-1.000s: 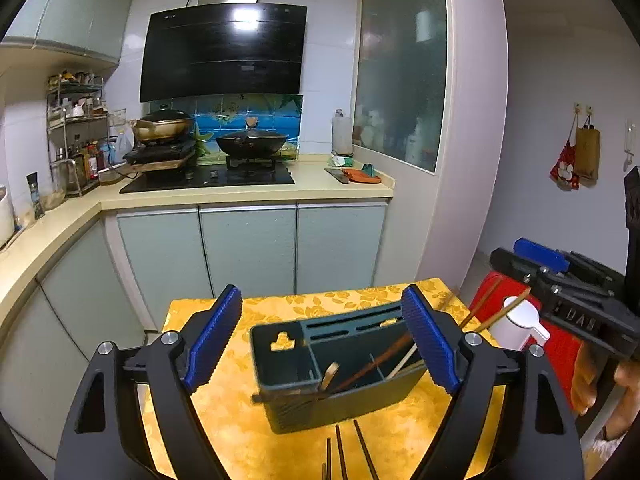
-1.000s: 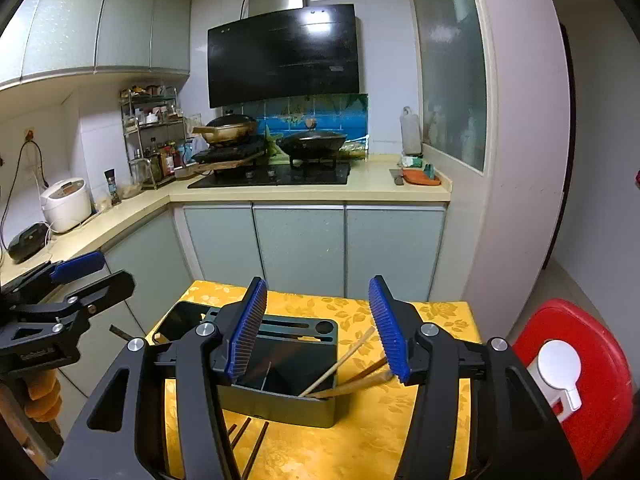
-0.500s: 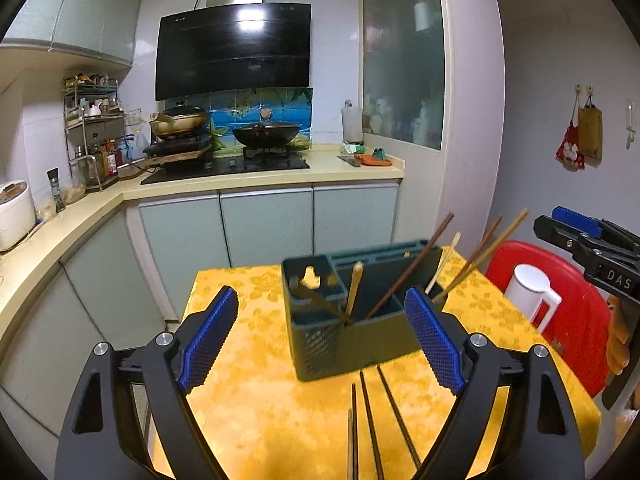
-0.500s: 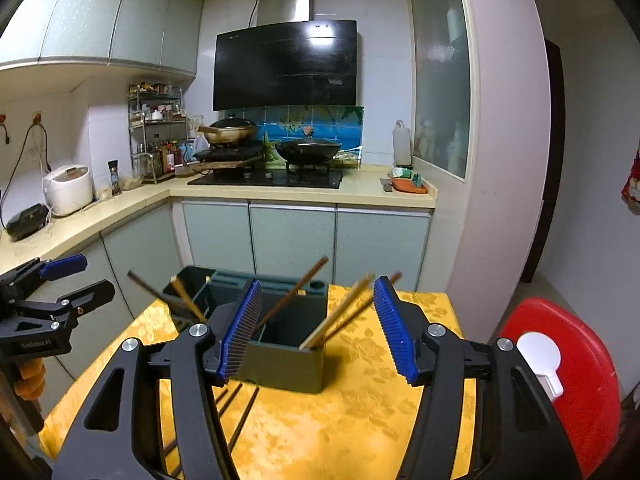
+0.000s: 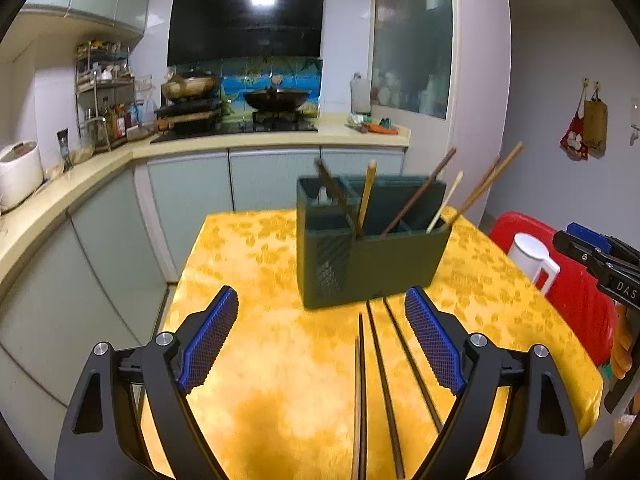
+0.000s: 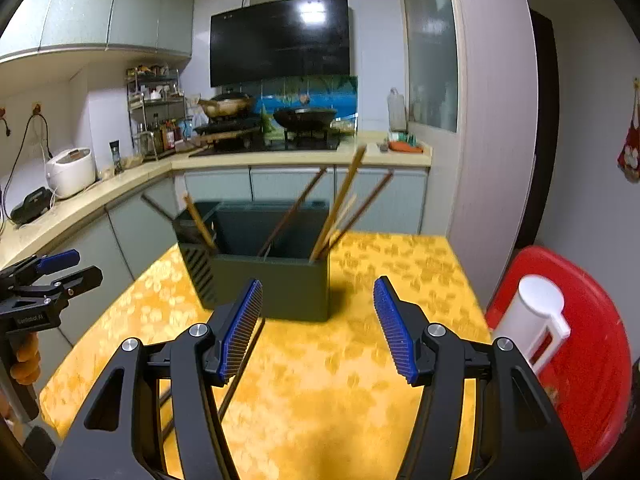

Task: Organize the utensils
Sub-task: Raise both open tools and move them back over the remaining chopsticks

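A dark green utensil holder [image 5: 372, 256] [image 6: 276, 284] stands on the yellow-clothed table [image 5: 272, 360] with several wooden and dark chopsticks [image 5: 416, 196] [image 6: 336, 204] leaning in its compartments. Three dark loose chopsticks [image 5: 378, 364] lie flat on the cloth in front of it. In the right wrist view these loose chopsticks [image 6: 240, 372] are partly hidden behind my left finger. My left gripper [image 5: 320, 292] [image 6: 86, 266] hangs open just above the cloth, over the loose chopsticks, with nothing between its pads. My right gripper [image 6: 318, 282] [image 5: 564, 232] is open too, short of the holder, and holds nothing.
A red plastic stool [image 6: 592, 360] with a white lidded jug [image 6: 532, 316] on it stands right of the table. Kitchen counters [image 5: 92, 184] with a stove, woks and a rice cooker [image 6: 72, 172] run behind and to the left. A wall [image 6: 496, 140] lies beyond the table's far right corner.
Both grippers have sunk and drawn back from the holder, which now stands beyond the fingertips instead of between them. The loose chopsticks have come further into view.
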The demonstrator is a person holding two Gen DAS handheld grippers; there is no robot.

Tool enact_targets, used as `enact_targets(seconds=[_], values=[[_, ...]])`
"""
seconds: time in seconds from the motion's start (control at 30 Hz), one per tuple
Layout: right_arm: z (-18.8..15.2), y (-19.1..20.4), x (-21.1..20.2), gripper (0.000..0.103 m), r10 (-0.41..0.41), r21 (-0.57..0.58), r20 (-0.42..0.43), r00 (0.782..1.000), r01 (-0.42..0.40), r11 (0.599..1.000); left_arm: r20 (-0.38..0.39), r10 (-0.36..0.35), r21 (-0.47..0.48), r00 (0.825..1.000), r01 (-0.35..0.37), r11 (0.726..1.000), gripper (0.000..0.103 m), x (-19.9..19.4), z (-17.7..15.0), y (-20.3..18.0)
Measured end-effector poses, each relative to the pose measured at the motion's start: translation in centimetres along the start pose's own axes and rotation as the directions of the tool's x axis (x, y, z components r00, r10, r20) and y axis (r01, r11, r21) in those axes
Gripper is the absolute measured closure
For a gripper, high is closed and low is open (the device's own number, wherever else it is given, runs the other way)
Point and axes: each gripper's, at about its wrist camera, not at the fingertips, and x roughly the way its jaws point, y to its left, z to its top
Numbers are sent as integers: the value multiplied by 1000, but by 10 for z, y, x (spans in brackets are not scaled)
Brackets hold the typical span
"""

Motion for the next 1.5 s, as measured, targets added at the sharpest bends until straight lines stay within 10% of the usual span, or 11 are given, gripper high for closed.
enact_targets(seconds=[1.33, 1.5], values=[[-127, 52, -8, 46, 53, -7, -180, 982, -55, 998, -235, -32, 88, 971, 54, 995, 22, -29, -165, -11], [-139, 66, -1, 46, 79, -29, -214, 974, -87, 996, -252, -28, 108, 967, 56, 993, 35, -25, -172, -16]])
